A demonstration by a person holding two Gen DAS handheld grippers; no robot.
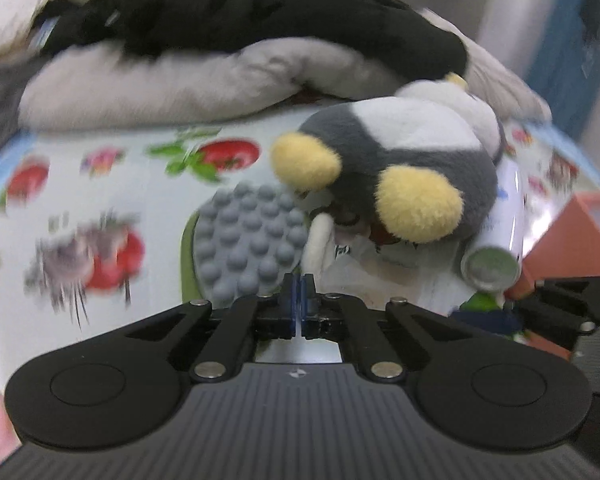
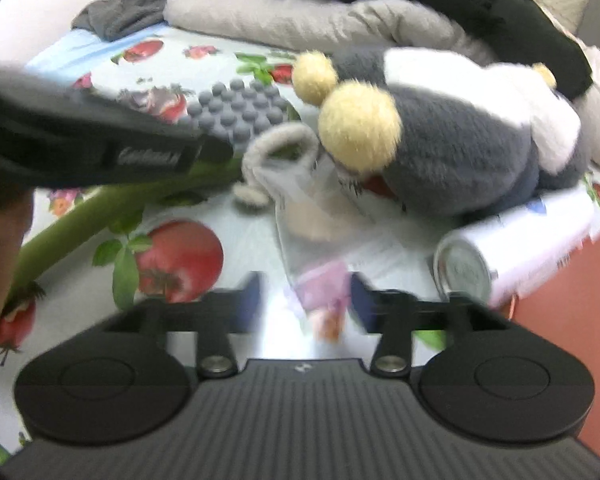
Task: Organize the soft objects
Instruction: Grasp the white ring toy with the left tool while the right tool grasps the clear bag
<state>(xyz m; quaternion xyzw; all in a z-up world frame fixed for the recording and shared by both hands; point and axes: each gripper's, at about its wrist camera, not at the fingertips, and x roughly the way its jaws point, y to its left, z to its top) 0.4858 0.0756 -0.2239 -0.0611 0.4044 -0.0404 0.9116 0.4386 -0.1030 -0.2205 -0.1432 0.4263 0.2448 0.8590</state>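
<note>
A grey and white plush toy (image 1: 404,160) with round pale-yellow ears lies on its side on a bench covered by a fruit-print cloth (image 1: 100,184). It rests partly on a crinkled clear plastic bag (image 2: 312,216) and touches a white cylindrical can (image 2: 512,248) lying on its side just to its right. A loop of pale fluffy fabric (image 2: 280,140) sits just beside the toy's ears; whether it belongs to the toy cannot be told.

To the toy's left lies a grey studded rubber pad (image 1: 248,240) with a green edge.

The left tool (image 1: 299,296) hangs low in front of the pad and the toy with its jaws pressed together, holding nothing that can be seen. The right tool (image 2: 306,300) has its jaws spread wide, with the near end of the plastic bag, showing blurred pink and orange, lying between them. Neither fingertip clearly touches it.

Behind the toy, a folded light-grey blanket (image 1: 180,84) lies with black clothing (image 1: 228,8) heaped on top, and dark grey fabric (image 2: 120,12) beside it at the far left. An orange box (image 1: 568,232) sits at the right edge.

Judging from this, the task looks early. The toy is not gripped, the soft things lie mixed with the can and pad, and no sorted pile or container for them is apparent.
</note>
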